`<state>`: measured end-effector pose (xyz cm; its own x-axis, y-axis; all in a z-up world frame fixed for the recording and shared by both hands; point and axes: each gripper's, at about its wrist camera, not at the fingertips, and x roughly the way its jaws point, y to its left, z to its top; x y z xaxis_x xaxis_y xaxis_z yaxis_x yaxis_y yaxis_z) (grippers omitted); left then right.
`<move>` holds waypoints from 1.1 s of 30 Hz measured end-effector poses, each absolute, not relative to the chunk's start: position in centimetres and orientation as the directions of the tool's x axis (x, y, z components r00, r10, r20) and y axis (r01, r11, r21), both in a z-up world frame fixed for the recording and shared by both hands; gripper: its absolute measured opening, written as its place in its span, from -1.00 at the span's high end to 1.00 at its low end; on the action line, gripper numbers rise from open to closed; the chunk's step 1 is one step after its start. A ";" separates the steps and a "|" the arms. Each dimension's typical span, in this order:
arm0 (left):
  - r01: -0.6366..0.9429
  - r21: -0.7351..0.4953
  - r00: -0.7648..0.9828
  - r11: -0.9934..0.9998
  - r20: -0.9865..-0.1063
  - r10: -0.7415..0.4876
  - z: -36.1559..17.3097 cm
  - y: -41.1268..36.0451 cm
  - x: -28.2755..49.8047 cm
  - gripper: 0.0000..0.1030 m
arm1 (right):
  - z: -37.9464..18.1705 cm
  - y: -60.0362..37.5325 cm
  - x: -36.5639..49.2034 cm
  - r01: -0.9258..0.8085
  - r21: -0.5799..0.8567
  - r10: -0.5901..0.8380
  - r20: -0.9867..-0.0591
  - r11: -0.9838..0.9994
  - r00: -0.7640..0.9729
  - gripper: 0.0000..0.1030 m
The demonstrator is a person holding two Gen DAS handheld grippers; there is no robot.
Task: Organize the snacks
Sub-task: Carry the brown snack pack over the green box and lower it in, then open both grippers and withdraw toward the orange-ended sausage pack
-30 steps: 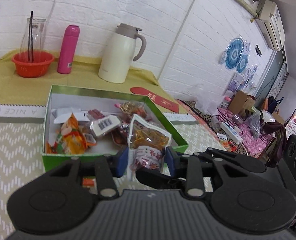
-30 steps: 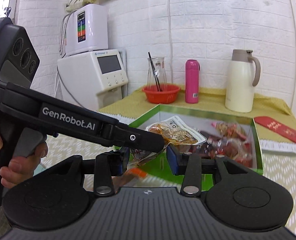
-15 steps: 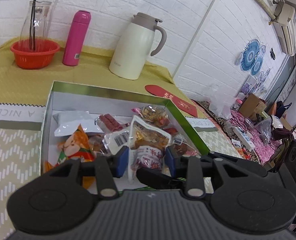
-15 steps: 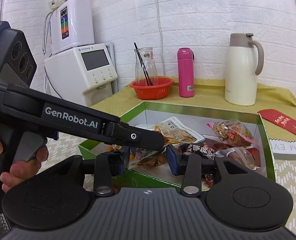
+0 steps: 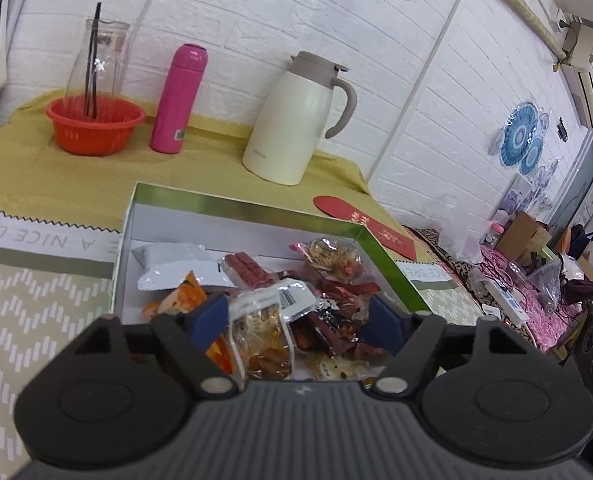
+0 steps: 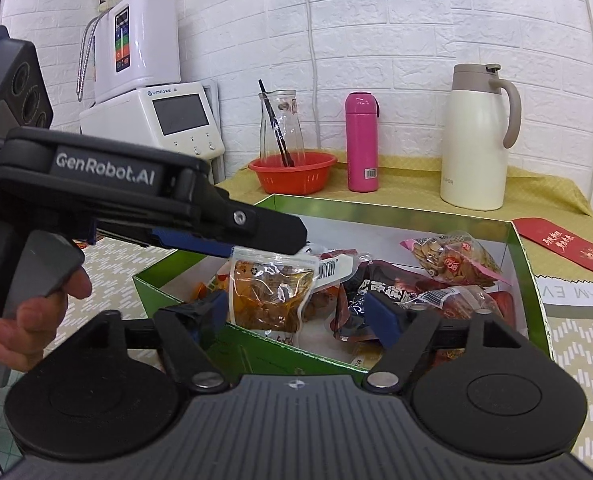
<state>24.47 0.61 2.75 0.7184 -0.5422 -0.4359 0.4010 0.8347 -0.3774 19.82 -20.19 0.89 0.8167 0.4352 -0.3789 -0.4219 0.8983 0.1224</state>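
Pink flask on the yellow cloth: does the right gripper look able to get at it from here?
Probably yes. The pink flask stands clear, beyond the green box. The right gripper, fingers opening, would only have to pass over the clear snack pouch and the box.

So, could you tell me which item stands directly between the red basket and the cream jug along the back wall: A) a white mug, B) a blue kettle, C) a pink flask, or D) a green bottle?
C: the pink flask stands upright between the red basket and the cream jug.
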 end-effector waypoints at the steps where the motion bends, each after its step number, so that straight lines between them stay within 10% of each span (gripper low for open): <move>1: 0.381 -0.360 0.738 0.851 -0.436 -0.515 2.9 0.6 24.1 -0.90 | 0.9 -20.1 19.7 -0.416 0.116 0.427 -0.374 0.902 0.823 -1.00; 33: 0.209 -0.304 0.802 0.929 -0.491 -0.341 2.1 6.6 13.3 -0.88 | -0.3 -17.7 10.5 -0.418 0.107 0.419 -0.448 0.902 0.790 -1.00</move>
